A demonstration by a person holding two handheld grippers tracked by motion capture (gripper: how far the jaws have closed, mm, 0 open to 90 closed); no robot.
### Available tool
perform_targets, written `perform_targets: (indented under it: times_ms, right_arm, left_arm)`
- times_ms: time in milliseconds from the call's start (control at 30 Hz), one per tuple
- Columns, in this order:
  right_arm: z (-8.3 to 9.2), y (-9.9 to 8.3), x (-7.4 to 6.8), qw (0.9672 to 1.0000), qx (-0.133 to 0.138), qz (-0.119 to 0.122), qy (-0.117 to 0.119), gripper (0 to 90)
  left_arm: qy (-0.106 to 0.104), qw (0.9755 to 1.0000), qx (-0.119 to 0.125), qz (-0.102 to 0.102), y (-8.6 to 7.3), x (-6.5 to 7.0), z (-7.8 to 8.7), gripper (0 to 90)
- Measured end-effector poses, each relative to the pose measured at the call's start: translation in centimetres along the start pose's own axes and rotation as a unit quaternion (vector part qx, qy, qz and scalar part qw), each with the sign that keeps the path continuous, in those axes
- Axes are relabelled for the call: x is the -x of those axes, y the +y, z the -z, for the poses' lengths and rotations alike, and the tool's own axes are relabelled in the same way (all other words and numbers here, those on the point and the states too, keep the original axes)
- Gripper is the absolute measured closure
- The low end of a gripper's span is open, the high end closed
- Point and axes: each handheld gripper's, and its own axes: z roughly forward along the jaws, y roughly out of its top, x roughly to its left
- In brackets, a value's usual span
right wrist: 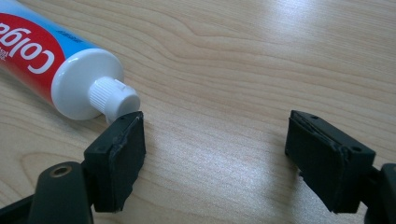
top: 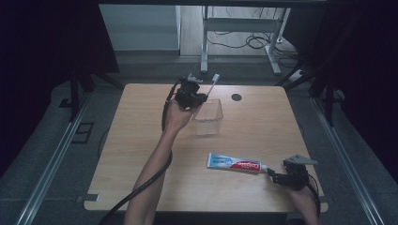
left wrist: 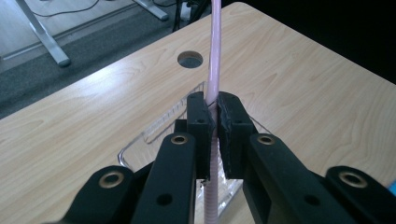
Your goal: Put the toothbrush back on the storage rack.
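Landmark: clear plastic box [top: 208,117], sitting mid-table, open side up.

Left gripper [top: 199,97]: raised above the box's far-left corner. Jaws clenched on a pink toothbrush [left wrist: 214,70]; in the left gripper view the pads pinch the handle partway along, with the ribbed lower end hanging below the grip toward the box [left wrist: 154,135]. From the high view the brush [top: 213,82] leans up and away, bristle head past the box's far rim.

Judgement: step in hand looks like dropping the toothbrush into the box. To do it well, bring the low end of the handle over the box's open middle, not the rim; tip the brush closer to upright or lay it along the box's long side so it does not bridge the wall and lever out. Lower until the end is inside the walls, then release. The box looks light, so a knock on a wall could slide it.

Toothpaste tube [top: 234,163]: lying flat on the table [top: 141,154], nearer the person than the box and to its right, cap pointing right.

Right gripper [top: 273,177]: jaws spread, nothing between them; one pad [right wrist: 122,154] sits just beside the white cap [right wrist: 114,96].
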Motion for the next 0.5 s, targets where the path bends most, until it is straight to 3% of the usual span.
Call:
perform_targets:
  times_ms: [500]
  right_arm:
    - [0.0, 0.0, 0.0, 1.0000, 0.000, -0.001, 0.001, 19.7]
  left_arm:
    - [0.013, 0.9997, 0.020, 0.003, 1.0, -0.3, -1.8, 84.3]
